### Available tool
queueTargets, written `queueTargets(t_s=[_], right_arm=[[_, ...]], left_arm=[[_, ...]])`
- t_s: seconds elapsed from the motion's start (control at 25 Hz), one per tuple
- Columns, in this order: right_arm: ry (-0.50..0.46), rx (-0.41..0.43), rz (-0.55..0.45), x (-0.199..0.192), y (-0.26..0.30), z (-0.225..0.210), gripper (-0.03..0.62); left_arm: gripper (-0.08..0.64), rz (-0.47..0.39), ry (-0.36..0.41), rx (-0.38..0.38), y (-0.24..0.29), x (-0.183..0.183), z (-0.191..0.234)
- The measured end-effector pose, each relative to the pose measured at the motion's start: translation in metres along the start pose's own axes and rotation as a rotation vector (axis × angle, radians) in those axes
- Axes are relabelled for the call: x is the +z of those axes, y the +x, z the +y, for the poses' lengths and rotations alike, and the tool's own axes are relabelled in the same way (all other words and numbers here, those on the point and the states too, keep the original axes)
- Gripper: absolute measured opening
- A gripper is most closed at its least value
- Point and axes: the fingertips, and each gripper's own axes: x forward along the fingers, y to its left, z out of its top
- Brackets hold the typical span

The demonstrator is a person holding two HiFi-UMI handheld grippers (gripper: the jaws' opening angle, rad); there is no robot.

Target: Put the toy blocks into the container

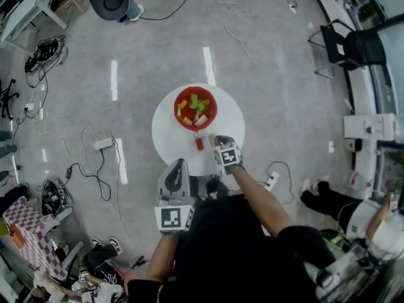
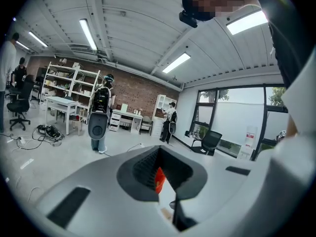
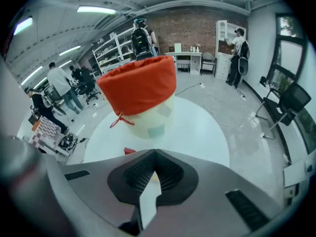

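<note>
Most toy blocks [image 1: 197, 105] already sat in the red container [image 1: 177, 109]. One red block [image 1: 199, 142] was left on the table [image 1: 165, 134] nearby. Right gripper [image 3: 154, 157] and left gripper [image 2: 160, 154] were both closed, seemingly on nothing.

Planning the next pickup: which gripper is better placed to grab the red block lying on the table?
Probably right. The right gripper sits low over the table, close beside the red block; its jaws are shut and must open first. The left gripper hangs back at the table's near edge, farther away.
</note>
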Motion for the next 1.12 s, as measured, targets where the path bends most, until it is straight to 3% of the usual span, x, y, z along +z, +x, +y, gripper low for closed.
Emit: queueTargets(t_s=[0.2, 0.32, 0.4, 0.64, 0.84, 0.92, 1.12], right_arm=[[0.038, 0.007, 0.141, -0.039, 0.024, -0.002, 0.006], [0.079, 0.026, 0.188, -0.053, 0.033, 0.002, 0.117], [0.086, 0.022, 0.223, -0.062, 0.038, 0.001, 0.157], [0.086, 0.006, 0.253, -0.07, 0.047, -0.004, 0.161], [0.118, 0.057, 0.293, -0.079, 0.056, 0.005, 0.158], [0.138, 0.051, 0.312, -0.083, 0.057, 0.004, 0.126], [0.161, 0.01, 0.394, -0.097, 0.04, -0.002, 0.123]], left_arm=[[-0.002, 0.006, -0.01, 0.005, -0.002, -0.001, 0.003], [-0.002, 0.021, -0.011, 0.012, -0.005, -0.003, 0.005], [-0.002, 0.034, -0.01, 0.014, -0.006, -0.007, 0.006], [-0.002, 0.048, -0.017, 0.028, -0.008, -0.012, 0.008], [-0.002, 0.042, -0.017, 0.039, -0.009, -0.011, 0.013], [-0.002, 0.04, -0.024, 0.046, -0.009, -0.012, 0.015], [-0.002, 0.055, -0.016, 0.045, -0.009, -0.017, 0.017]])
